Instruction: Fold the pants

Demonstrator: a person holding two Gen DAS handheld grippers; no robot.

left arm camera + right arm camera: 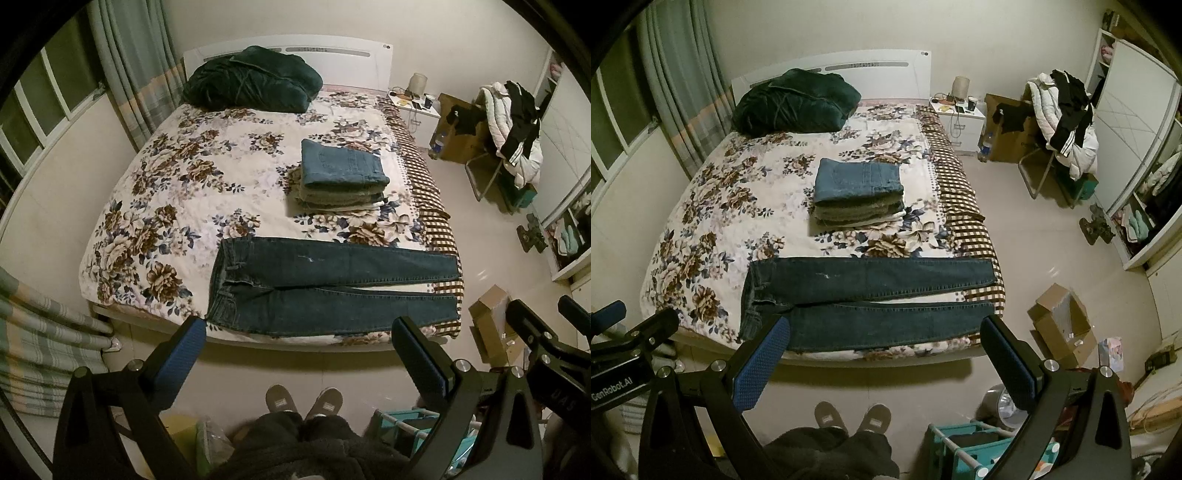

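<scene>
Dark blue jeans (332,288) lie flat across the near edge of the floral bed (166,192), waistband at the left, both legs pointing right; they also show in the right wrist view (871,295). My left gripper (297,332) is open and empty, held above the floor just in front of the bed edge. My right gripper (884,332) is open and empty at the same distance from the bed. The right gripper also shows at the right edge of the left wrist view (546,314).
A stack of folded pants (341,173) sits on the bed's right middle. A dark green quilt (251,79) lies by the headboard. A cardboard box (1060,325), a teal rack (979,446), a chair with clothes (1067,122) and a nightstand (960,118) stand to the right.
</scene>
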